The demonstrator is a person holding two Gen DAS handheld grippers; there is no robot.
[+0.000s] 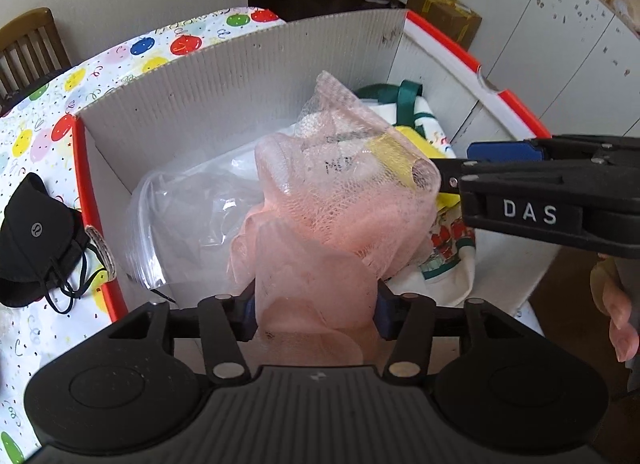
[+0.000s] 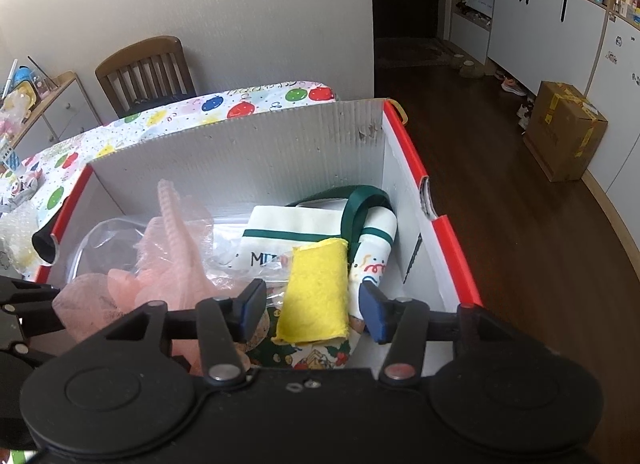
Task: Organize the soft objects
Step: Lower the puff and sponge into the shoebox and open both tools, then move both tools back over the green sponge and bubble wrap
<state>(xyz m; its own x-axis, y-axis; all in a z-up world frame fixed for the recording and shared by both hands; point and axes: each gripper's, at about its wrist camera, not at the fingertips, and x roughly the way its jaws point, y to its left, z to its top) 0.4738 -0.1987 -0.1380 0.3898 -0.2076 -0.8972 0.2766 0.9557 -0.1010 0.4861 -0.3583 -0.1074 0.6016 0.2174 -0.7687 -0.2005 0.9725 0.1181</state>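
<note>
Both jaws half open over the box (image 2: 280, 144), nothing properly gripped.
Left gripper (image 1: 316, 310) straddles the pink mesh pouf (image 1: 340, 200), which sits mid-box; right gripper (image 2: 312, 310) hangs over the yellow cloth (image 2: 316, 288) near the box's right wall.

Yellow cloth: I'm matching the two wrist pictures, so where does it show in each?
Left wrist: yellow cloth, right of centre, partly behind the pink net.
Right wrist: lower centre, between the open fingers of the right gripper.
Shared landmark: the green strap behind it.
</note>
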